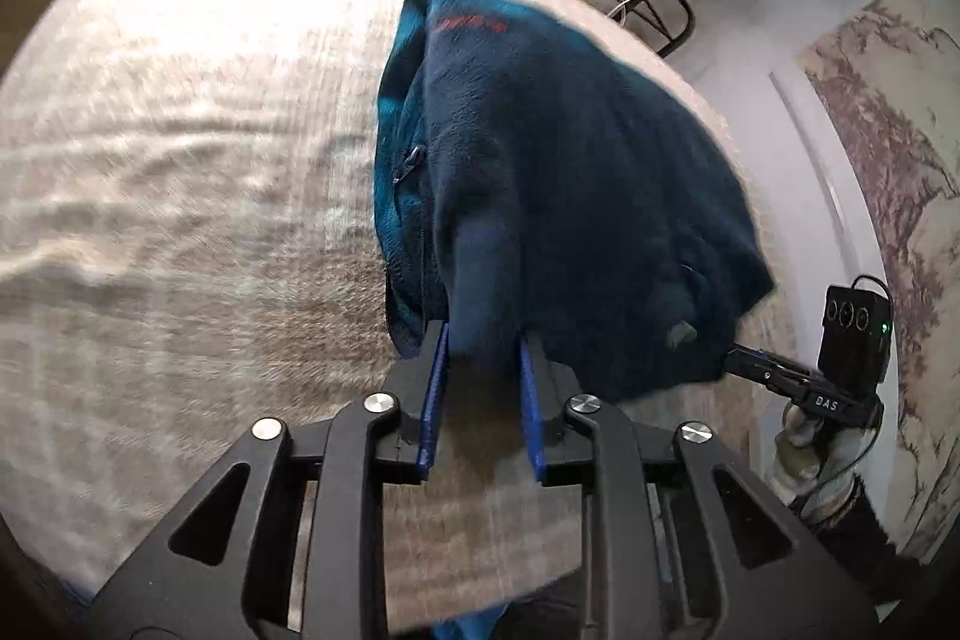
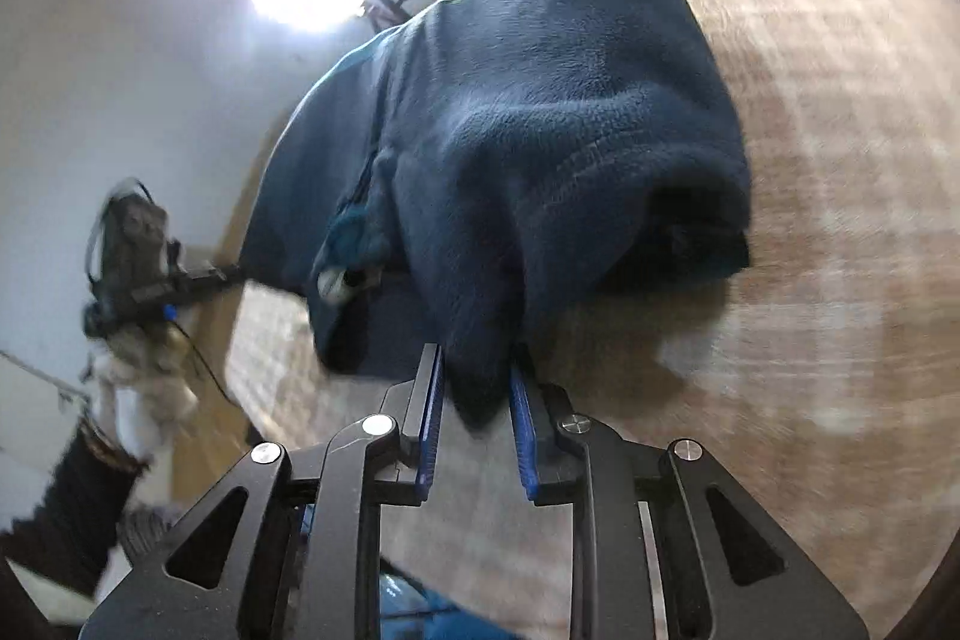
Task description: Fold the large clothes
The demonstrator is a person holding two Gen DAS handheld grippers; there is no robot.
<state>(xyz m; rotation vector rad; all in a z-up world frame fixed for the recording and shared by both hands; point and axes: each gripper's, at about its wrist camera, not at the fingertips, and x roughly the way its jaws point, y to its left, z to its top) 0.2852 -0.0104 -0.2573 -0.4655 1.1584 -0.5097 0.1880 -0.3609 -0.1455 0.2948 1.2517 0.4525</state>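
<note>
Both grippers are pinching the dark blue fleece jacket (image 1: 558,172): left gripper (image 1: 483,346) and right gripper (image 2: 477,370) each clamping a wad of fabric between narrowly parted blue pads. It's hanging over the beige bedspread (image 1: 180,160), stretching lengthwise away from the cameras.

We see a large dark navy fleece jacket (image 1: 558,160) (image 2: 540,118) with a brighter teal inner lining, a zipper pull along its front edge and small orange-red lettering near the far end. It hangs bunched and draped, lifted by 2 pinched folds of its near edge, its far part trailing down toward the beige woven bed cover (image 1: 180,172) (image 2: 810,220) below it.
</note>
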